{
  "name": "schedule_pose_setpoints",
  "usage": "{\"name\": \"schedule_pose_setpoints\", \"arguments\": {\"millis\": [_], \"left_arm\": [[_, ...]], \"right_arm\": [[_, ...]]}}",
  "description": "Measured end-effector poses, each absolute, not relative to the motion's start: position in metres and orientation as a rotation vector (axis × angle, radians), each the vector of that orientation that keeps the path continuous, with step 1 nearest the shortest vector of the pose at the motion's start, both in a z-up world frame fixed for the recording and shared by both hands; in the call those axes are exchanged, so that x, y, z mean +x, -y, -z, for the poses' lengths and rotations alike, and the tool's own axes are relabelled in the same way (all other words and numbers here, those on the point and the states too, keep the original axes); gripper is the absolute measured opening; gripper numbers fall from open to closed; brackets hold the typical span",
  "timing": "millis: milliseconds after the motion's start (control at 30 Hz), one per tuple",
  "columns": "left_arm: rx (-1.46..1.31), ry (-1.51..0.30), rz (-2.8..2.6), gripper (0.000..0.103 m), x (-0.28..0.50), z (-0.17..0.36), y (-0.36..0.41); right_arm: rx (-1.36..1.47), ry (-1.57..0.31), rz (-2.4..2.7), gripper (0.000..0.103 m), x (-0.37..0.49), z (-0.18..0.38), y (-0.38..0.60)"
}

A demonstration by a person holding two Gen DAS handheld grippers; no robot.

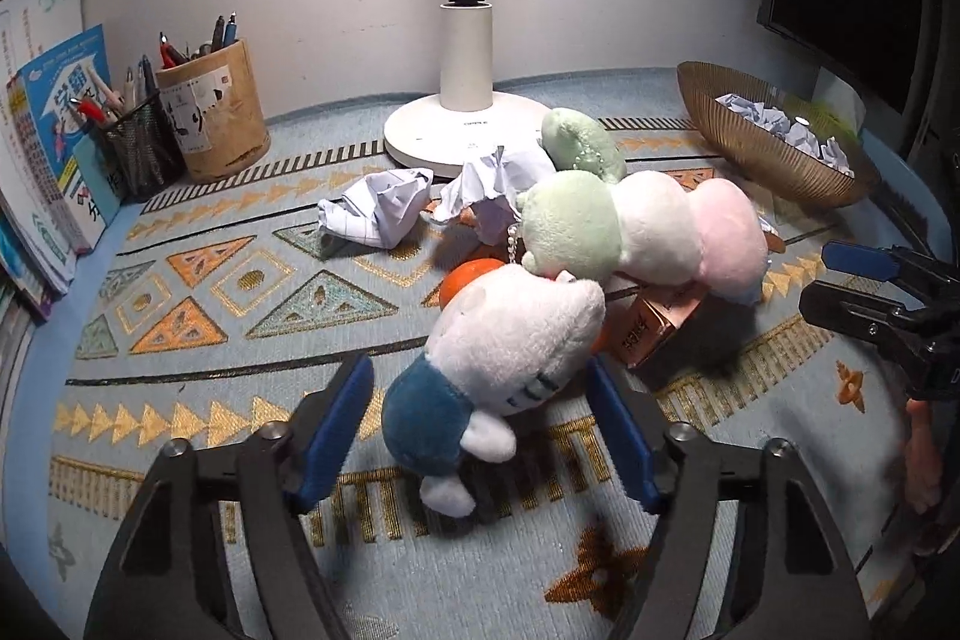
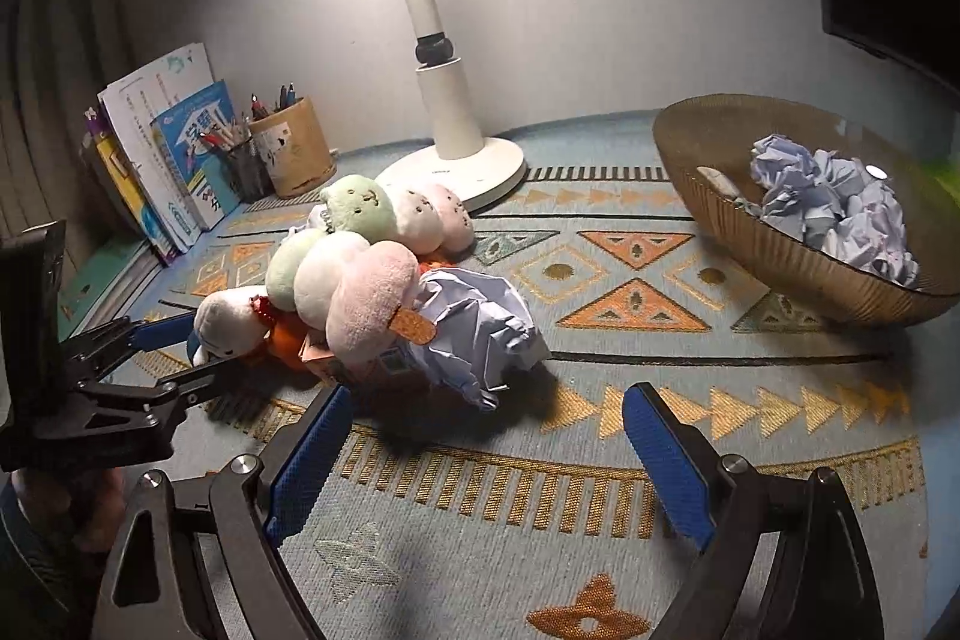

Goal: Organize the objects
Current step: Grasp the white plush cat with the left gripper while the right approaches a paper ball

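Note:
A white plush with a blue body [image 1: 498,358] lies on the patterned mat between the blue pads of my left gripper [image 1: 477,364]. The right pad nearly touches its head and a narrow gap shows at the left pad. Behind it lie an orange [image 1: 468,274], a small pink carton [image 1: 660,328] and a green-white-pink dango plush [image 1: 636,232]. My right gripper [image 2: 489,391] is open, and a crumpled paper ball [image 2: 474,328] sits just ahead of its tips. The right wrist view shows the left gripper [image 2: 210,343] straddling the white plush [image 2: 231,322].
A ribbed brown bowl [image 2: 750,244] holding several paper balls stands at the right. The white lamp base [image 1: 432,136] is at the back, with two more paper balls [image 1: 378,214] before it. Pen holders [image 1: 222,124] and books [image 1: 48,130] line the left wall.

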State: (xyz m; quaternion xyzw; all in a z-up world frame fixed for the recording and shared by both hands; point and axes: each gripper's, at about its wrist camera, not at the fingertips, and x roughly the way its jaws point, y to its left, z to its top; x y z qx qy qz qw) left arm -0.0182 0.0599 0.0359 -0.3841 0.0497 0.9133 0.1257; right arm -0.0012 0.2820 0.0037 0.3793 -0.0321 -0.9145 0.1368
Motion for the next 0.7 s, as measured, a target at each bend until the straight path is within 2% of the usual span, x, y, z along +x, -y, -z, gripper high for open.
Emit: {"name": "schedule_pose_setpoints", "arguments": {"millis": [100, 333, 400, 467, 500, 600, 700], "left_arm": [[-1.083, -0.053, -2.641, 0.052, -0.022, -0.035, -0.053], [-1.012, 0.25, -2.669, 0.052, -0.022, -0.036, -0.013], [-1.004, 0.305, -2.683, 0.052, -0.023, -0.036, -0.005], [-1.006, 0.334, -2.682, 0.052, -0.025, -0.035, -0.001], [-1.006, 0.337, -2.681, 0.052, -0.025, -0.035, -0.001], [-0.997, 0.323, -2.682, 0.052, -0.025, -0.035, -0.003], [-0.997, 0.322, -2.681, 0.052, -0.024, -0.035, -0.003]], "right_arm": [[1.226, 0.03, 2.593, 0.091, -0.023, -0.002, -0.282], [1.274, -0.098, 2.477, 0.091, -0.058, 0.017, -0.273], [1.249, -0.094, 2.482, 0.082, -0.064, 0.021, -0.271], [1.242, -0.039, 2.442, 0.058, -0.068, 0.024, -0.271], [1.243, -0.044, 2.441, 0.051, -0.067, 0.024, -0.27], [1.183, -0.065, 2.496, 0.048, -0.055, 0.015, -0.27], [1.2, -0.002, 2.542, 0.048, -0.042, 0.011, -0.281]]}}
